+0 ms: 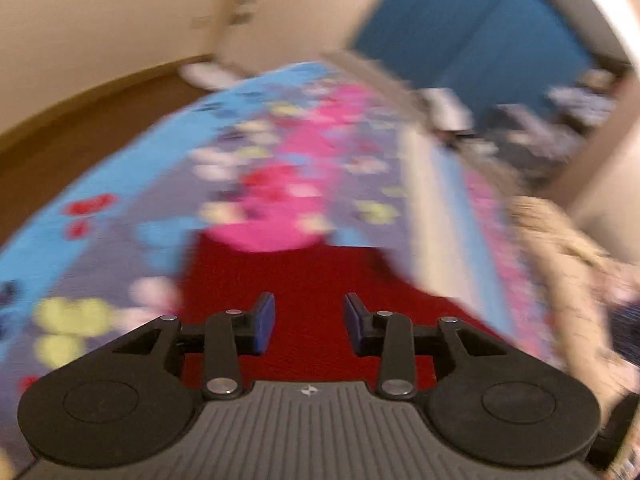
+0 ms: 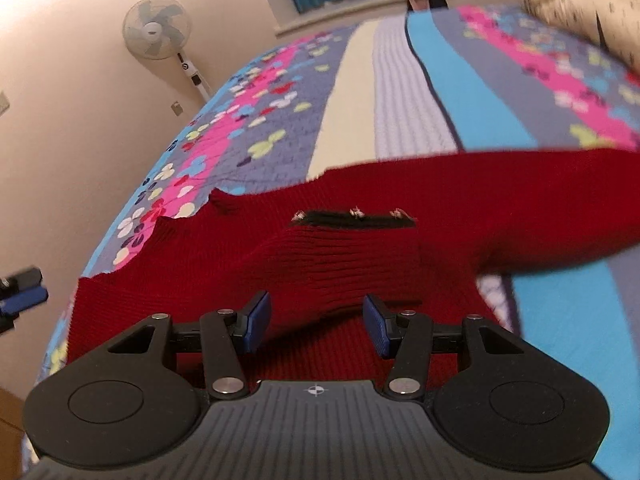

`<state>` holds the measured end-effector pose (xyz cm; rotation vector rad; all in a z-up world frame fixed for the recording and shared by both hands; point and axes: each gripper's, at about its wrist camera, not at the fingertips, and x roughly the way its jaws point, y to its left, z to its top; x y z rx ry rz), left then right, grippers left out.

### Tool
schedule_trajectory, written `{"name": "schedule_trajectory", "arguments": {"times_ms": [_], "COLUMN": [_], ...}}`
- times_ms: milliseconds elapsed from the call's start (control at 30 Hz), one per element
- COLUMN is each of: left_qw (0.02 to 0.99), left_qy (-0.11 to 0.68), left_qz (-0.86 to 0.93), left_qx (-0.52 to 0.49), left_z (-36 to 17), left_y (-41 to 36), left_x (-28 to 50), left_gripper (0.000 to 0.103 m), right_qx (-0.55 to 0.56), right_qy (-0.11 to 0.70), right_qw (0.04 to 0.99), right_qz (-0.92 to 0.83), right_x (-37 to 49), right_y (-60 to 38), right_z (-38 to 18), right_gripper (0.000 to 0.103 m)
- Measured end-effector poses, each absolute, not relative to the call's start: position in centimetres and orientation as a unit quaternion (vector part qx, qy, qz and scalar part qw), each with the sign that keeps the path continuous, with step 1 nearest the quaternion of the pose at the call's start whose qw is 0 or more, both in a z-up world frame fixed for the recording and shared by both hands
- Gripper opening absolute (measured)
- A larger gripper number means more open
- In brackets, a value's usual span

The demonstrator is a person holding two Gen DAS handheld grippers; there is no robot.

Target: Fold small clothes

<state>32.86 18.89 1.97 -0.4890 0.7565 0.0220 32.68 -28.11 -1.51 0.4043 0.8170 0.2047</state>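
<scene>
I see my left gripper with its jaws partly apart and nothing between the pads, only the red knitted garment lying below and ahead of it. My right gripper stands a little wider, also gripping nothing; the same garment spreads on the patterned bedspread just under and beyond its fingertips. A fan stands far left.
</scene>
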Motion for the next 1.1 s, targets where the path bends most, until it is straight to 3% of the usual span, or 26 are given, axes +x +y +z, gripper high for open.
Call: {"name": "schedule_trajectory", "arguments": {"times_ms": [233,500,533,633,733,800,933,1000,1033,1067,1100], "left_qw": [0.867,0.871,0.871,0.87,0.87,0.871,0.869,0.864,0.863,0.862,0.863], "left_qy": [0.415,0.418,0.419,0.421,0.421,0.42,0.427,0.43,0.431,0.432,0.435], "left_qz": [0.085,0.073,0.075,0.077,0.07,0.066,0.07,0.068,0.064,0.056,0.051], "left_qx": [-0.263,-0.247,-0.245,-0.245,-0.247,-0.247,-0.241,-0.252,-0.257,-0.258,-0.251], "left_z": [-0.5,-0.7,-0.9,-1.5,-2.0,-2.3,-3.0,-3.3,-3.4,-3.4,-3.4], "left_y": [23.0,21.8,21.9,22.2,22.3,22.3,22.2,22.3,22.4,22.3,22.1], "left_x": [34.1,33.8,34.0,34.5,35.1,35.6,36.4,36.6,36.6,36.7,36.7], "left_gripper": [0.041,0.041,0.041,0.045,0.049,0.058,0.061,0.059,0.051,0.032,0.026], "right_qx": [0.285,0.331,0.33,0.316,0.332,0.339,0.34,0.338,0.34,0.332,0.321], "right_qy": [0.448,0.429,0.425,0.419,0.408,0.381,0.23,0.194,0.207,0.24,0.273], "right_qw": [0.845,0.839,0.842,0.85,0.849,0.858,0.901,0.909,0.908,0.907,0.904], "right_qz": [0.058,0.046,0.044,0.043,0.049,0.064,0.14,0.15,0.134,0.101,0.068], "right_x": [33.4,34.3,34.5,35.2,35.8,35.7,33.5,32.8,33.0,33.6,34.2], "right_y": [-30.1,-31.1,-31.1,-30.9,-31.5,-31.6,-31.8,-32.2,-32.5,-32.7,-32.8], "right_z": [-4.4,-5.6,-5.5,-5.5,-5.8,-4.9,0.8,2.3,2.0,1.1,0.1], "right_gripper": [0.053,0.053,0.049,0.011,0.007,0.006,0.005,0.005,0.005,0.005,0.005]}}
